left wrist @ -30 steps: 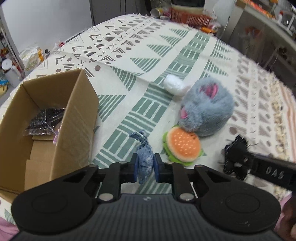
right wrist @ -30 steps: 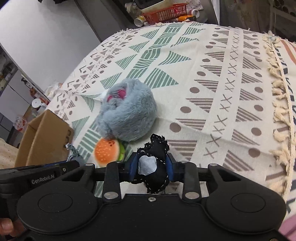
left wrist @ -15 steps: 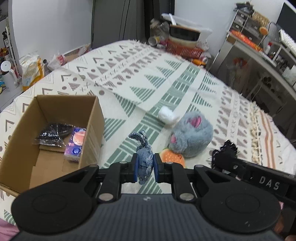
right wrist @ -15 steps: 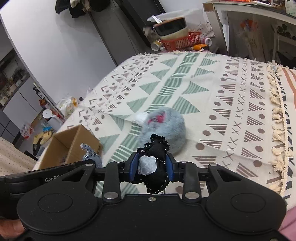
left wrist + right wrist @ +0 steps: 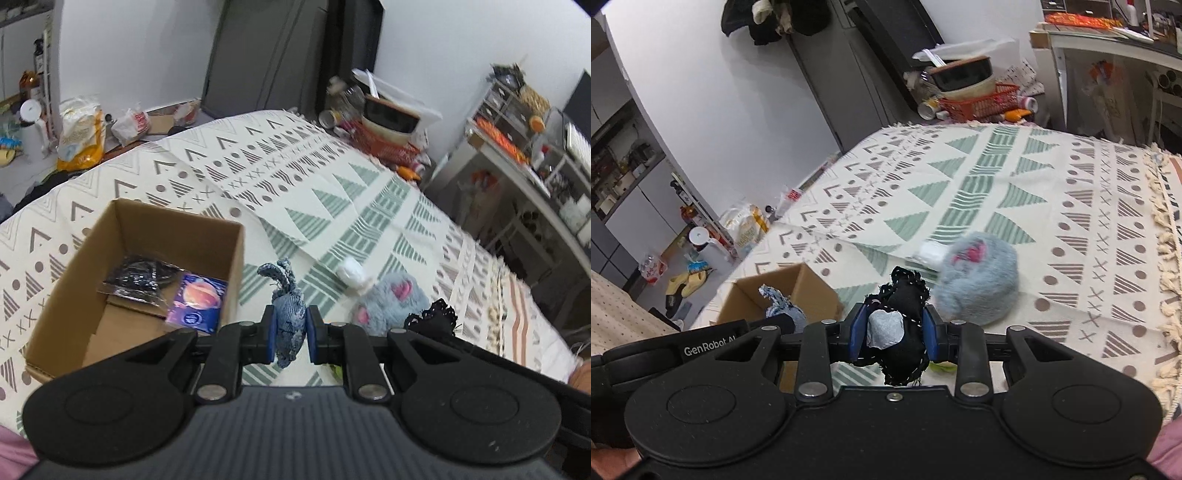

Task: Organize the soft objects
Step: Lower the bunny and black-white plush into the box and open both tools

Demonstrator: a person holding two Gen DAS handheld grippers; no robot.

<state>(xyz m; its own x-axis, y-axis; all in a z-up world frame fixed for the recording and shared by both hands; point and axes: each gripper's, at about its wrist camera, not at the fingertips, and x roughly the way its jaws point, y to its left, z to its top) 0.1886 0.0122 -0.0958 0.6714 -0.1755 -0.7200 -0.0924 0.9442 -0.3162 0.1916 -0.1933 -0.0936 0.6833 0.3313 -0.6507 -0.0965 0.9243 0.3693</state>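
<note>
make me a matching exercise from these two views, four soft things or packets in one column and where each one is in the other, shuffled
Things
1. blue denim toy
2. black lace-edged toy
3. grey fluffy plush
4. purple packet

Places
A. lying inside the cardboard box
B. clamped in the right gripper
C. resting on the patterned blanket
D. clamped in the left gripper

Pairs: 1-D, 2-B, 3-C, 4-A
</note>
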